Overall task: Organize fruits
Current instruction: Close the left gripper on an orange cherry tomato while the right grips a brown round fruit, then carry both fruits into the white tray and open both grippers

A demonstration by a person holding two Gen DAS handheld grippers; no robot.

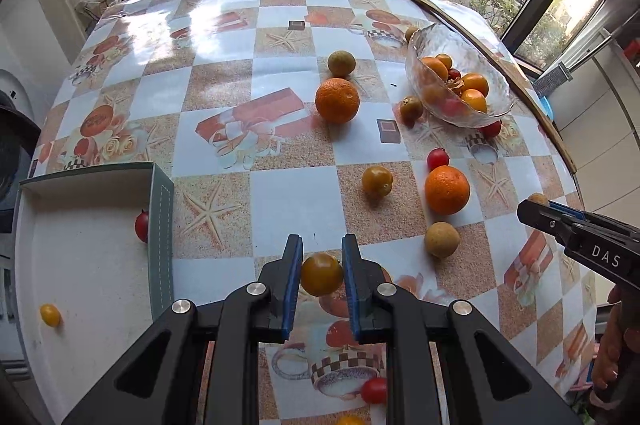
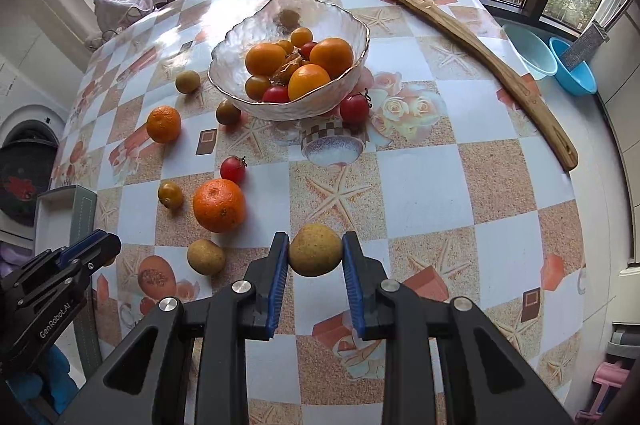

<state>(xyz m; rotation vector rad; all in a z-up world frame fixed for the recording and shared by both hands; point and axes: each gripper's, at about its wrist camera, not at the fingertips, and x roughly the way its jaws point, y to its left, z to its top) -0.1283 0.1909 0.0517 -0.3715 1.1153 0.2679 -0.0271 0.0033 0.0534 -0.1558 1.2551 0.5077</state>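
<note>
You grip yellow tomato (image 1: pixel 321 274) in left gripper (image 1: pixel 321 271), tan fruit (image 2: pixel 316 249) in right gripper (image 2: pixel 316 257), both just above table (image 2: pixel 420 185). Sorting underway. Next: carry each to box (image 1: pixel 160 225) or glass bowl (image 2: pixel 240 105); which, unclear.
</note>
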